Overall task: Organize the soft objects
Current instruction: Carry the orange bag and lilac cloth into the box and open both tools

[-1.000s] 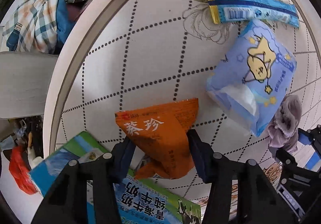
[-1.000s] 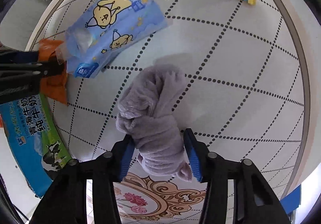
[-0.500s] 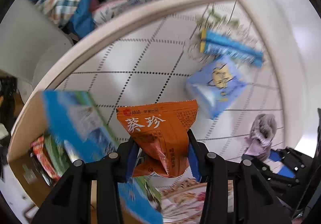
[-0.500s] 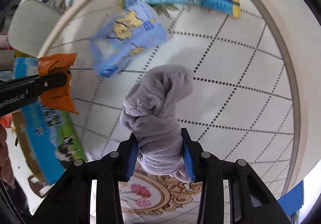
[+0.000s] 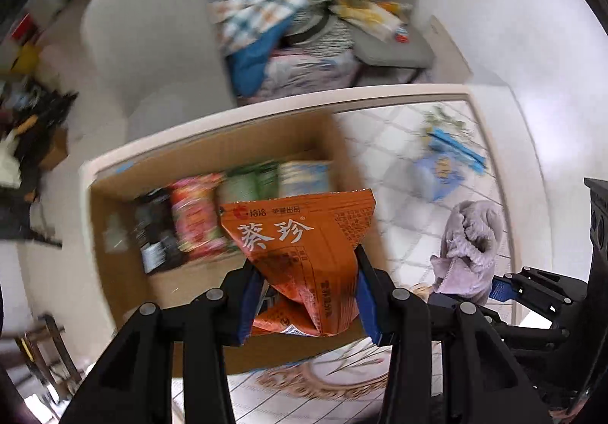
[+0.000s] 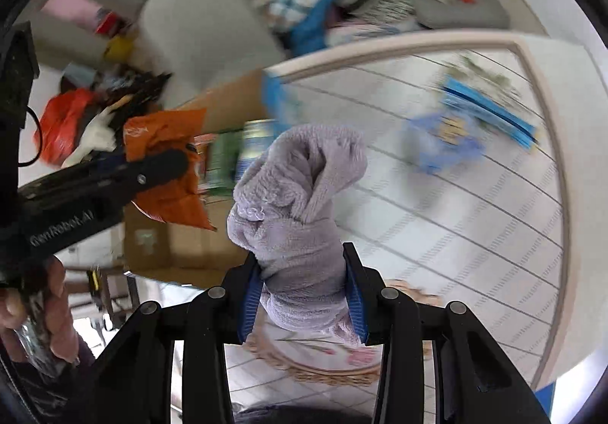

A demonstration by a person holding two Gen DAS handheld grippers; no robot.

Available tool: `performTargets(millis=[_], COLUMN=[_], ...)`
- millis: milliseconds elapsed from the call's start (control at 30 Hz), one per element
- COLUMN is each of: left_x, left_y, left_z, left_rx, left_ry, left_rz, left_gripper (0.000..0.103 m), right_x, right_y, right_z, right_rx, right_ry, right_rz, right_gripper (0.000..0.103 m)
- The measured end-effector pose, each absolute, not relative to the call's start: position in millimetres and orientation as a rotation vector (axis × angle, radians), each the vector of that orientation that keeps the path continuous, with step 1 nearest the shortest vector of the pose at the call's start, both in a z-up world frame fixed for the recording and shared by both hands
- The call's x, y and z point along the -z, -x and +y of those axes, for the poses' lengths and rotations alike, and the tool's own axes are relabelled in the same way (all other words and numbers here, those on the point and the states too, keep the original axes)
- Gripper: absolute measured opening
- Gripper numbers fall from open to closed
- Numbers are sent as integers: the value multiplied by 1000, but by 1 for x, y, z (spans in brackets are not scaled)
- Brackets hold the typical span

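My left gripper [image 5: 304,295] is shut on an orange snack bag [image 5: 304,245] and holds it in the air over an open cardboard box [image 5: 114,234] with several packets inside. My right gripper [image 6: 302,291] is shut on a rolled grey fleece cloth [image 6: 296,188], lifted above the table. The cloth also shows in the left wrist view [image 5: 471,241], and the orange bag in the right wrist view [image 6: 167,165]. A light blue tissue pack [image 6: 440,139] and a long blue packet [image 6: 490,112] lie on the checked tablecloth [image 6: 475,219] at the far right.
The box stands at the table's left end. Behind the table are a grey chair [image 5: 152,55], a plaid cloth pile [image 5: 266,6] and another cluttered chair [image 5: 383,6]. Clutter with a red bag [image 6: 64,120] lies on the floor at left.
Both grippers have risen and swung left with their loads. The orange bag is now over the cardboard box and the cloth is well above the table.
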State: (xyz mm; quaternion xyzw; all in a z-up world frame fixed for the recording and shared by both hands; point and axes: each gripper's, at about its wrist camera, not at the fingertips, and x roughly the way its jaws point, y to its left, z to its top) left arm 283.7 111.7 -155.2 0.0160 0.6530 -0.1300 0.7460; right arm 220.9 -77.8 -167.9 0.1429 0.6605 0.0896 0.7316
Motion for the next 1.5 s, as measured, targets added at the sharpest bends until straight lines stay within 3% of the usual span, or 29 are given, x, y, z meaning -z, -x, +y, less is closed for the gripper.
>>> performTargets(millis=[367,733,933,1100,1500], left_x=[244,298,289,269,210], left_y=[-270,-264,-259,-258,-221], left_z=[240,263,264,272,269], left_rx=[118,122,112,102,31], left_ry=[59,22,15,53,140], left_rz=[1614,1718,1712,1676,1499], left_gripper=[41,43,47,55,56], right_x=[239,323,334,316,257], right_y=[-243,-250,-251,-249,-227], right_z=[84,142,148,141,104], right_rx=[-317,-313,-325,-313,-173], right_ry=[-256,-220,-238,-201,-25], right_rz=[1580,1668,1663,1649,1562], right_gripper=[42,42,50,67,67])
